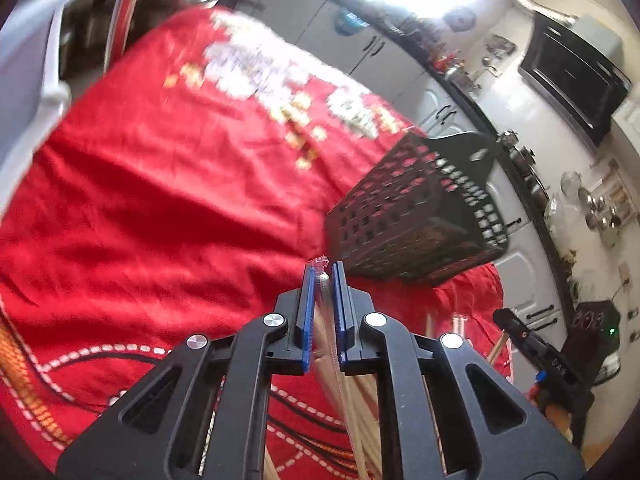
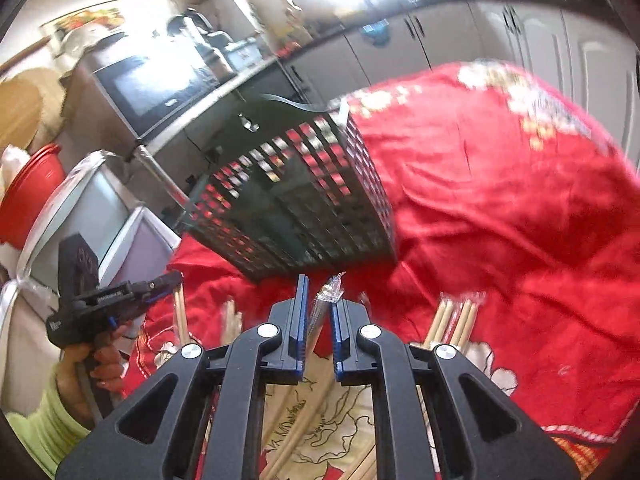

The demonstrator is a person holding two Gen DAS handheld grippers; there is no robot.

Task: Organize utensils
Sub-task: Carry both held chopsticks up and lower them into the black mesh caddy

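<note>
In the left wrist view my left gripper is shut on a pale chopstick pair in clear wrap, held above the red tablecloth. A black perforated utensil basket stands just ahead and to the right. In the right wrist view my right gripper is shut on another clear-wrapped chopstick pair, just in front of the same basket. The left gripper, held by a hand, shows at the left edge with its chopsticks hanging below.
Several loose wooden chopsticks lie on the cloth near the right gripper, more under both grippers. A white chair stands at the table's left. Kitchen cabinets, a microwave and a red bowl surround the table.
</note>
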